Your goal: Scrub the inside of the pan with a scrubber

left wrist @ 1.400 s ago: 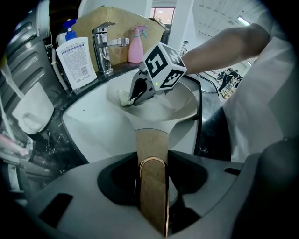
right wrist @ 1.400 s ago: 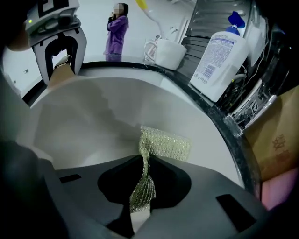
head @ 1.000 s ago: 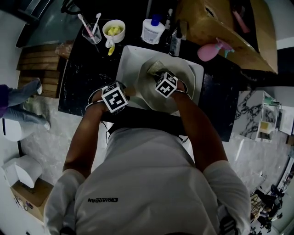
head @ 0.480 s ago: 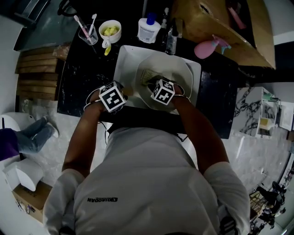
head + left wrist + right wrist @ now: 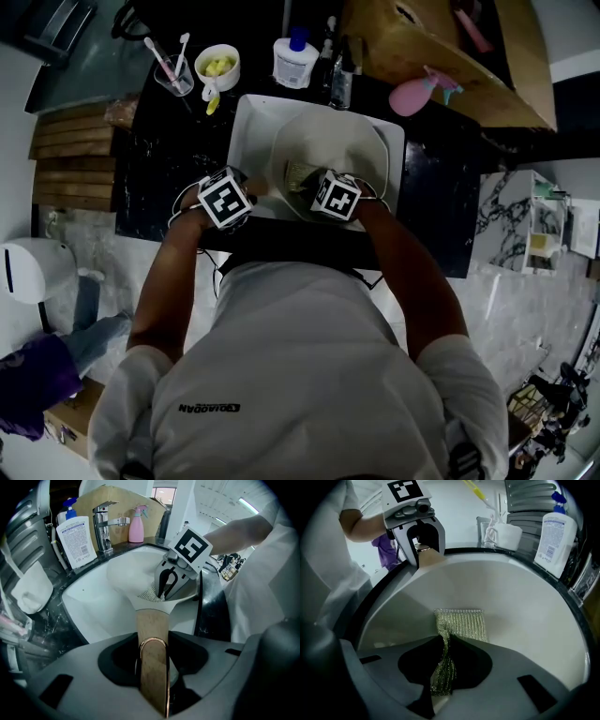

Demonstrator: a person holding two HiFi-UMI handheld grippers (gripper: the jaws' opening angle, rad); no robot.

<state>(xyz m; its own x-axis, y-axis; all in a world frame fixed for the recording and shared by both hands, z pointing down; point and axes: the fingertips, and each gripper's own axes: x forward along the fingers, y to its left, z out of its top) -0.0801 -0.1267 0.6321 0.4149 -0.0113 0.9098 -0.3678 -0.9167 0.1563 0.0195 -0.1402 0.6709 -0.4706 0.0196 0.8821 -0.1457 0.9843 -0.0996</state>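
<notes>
Scrubber (image 5: 461, 623) slid nearer, pinched in right tool (image 5: 442, 674).

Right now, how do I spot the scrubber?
Find the white rectangular sink; a white round pan is in it. Inside lies the glittery green-gold mesh scrubber, pinched by the right hand-held gripper, the only sparkly woven thing there.

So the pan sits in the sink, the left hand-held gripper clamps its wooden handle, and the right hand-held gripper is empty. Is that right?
One thing is off: the right hand-held gripper is not empty; its jaws pinch a scrubber lying inside the pan, as the right gripper view shows. The pan sits in the sink, the left hand-held gripper clamping its wooden handle.
</notes>
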